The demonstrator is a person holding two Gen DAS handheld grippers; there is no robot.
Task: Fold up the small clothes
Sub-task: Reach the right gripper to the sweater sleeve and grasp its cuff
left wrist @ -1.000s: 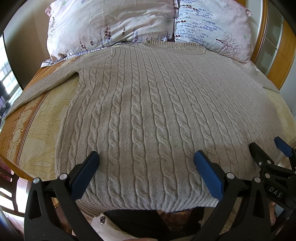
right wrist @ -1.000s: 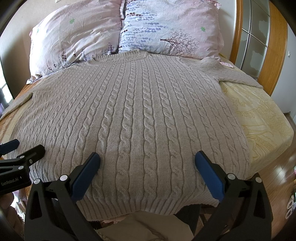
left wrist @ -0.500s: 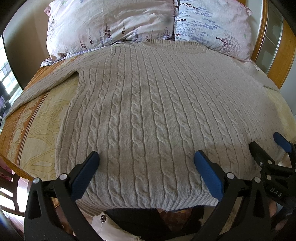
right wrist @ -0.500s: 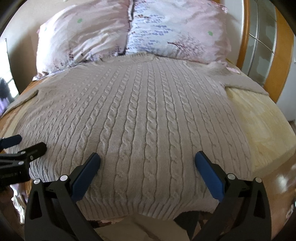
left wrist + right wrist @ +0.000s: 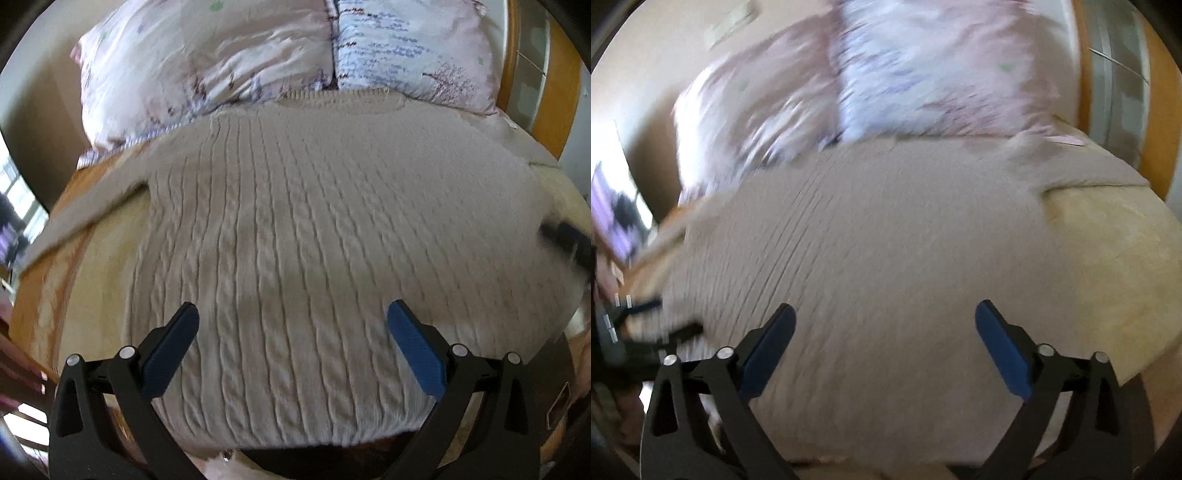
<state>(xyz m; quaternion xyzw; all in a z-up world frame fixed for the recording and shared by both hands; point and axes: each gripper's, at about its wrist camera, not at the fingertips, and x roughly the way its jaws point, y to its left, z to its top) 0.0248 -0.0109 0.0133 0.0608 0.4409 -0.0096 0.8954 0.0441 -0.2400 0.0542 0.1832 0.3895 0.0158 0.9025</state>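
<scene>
Two grippers hang over the near hem of a sweater (image 5: 314, 229) spread flat on the bed (image 5: 92, 266), its collar up against the pillows (image 5: 207, 62). The left gripper (image 5: 291, 345) stands wide apart, nothing between its pads. The right gripper (image 5: 884, 345) is wide too, its jaws closing slightly, clasping nothing; its view is badly blurred.

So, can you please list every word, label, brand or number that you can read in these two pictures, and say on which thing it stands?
None can be read.
Left gripper, seen at the edge of the right wrist view: small white marks on its body, too blurred to read.
Sweater, pillows and bed cover: only knit and printed patterns, no text.
</scene>
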